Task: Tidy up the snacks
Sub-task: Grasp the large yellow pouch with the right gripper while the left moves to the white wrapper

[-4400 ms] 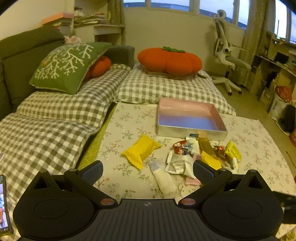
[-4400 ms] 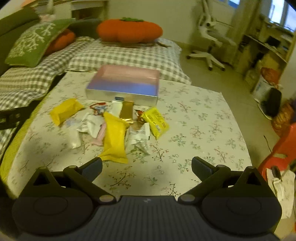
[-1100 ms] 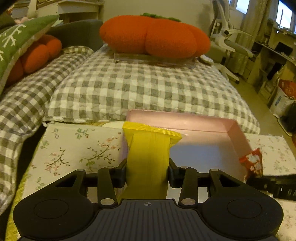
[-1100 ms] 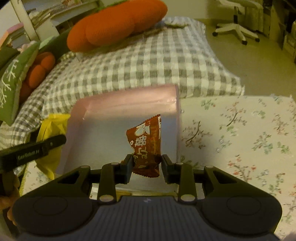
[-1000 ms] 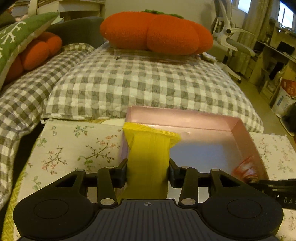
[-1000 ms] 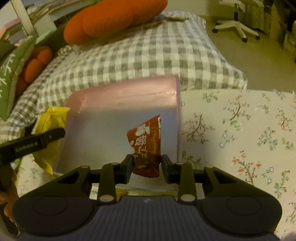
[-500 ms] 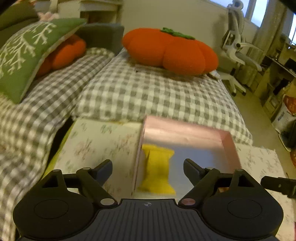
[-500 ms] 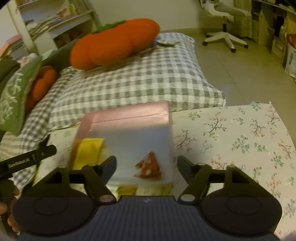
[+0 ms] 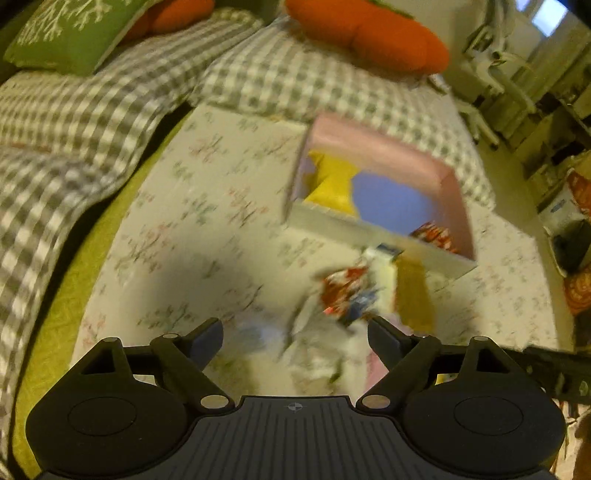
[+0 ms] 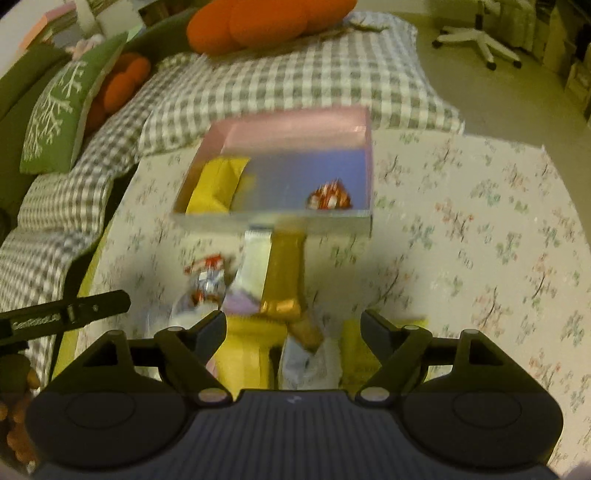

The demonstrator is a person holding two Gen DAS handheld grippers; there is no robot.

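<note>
**A:** What does the left wrist camera give you?

**B:** The left gripper (image 9: 295, 341) has its jaws spread wide with nothing between them, above the floral tablecloth (image 9: 192, 221). Ahead sits the pink box (image 9: 376, 155). A yellow packet (image 9: 332, 181) lies in its near-left part, and a red wrapper (image 9: 434, 233) shows at its near-right corner. In front of the box is a loose pile of snacks (image 9: 354, 291), though the blur is heavy enough that I can only make out reds, white and a gold strip.

**A:** And beyond the table?

**B:** Checked cushions (image 9: 306, 77), a green pillow (image 9: 70, 29) and an orange pumpkin cushion (image 9: 369, 33).

**A:** Now the right wrist camera.

**B:** The right gripper (image 10: 293, 330) is also spread open and holds nothing. It hangs over the snack pile, where a gold wrapper (image 10: 284, 273) lies lengthwise with its far end touching the box's near wall, a white packet just left of it. The same yellow packet (image 10: 218, 184) lies along the box's left side, and the red wrapper (image 10: 328, 197) rests on the blue floor near the front wall, well apart from it. The left gripper's black finger shows at the left edge.
</note>
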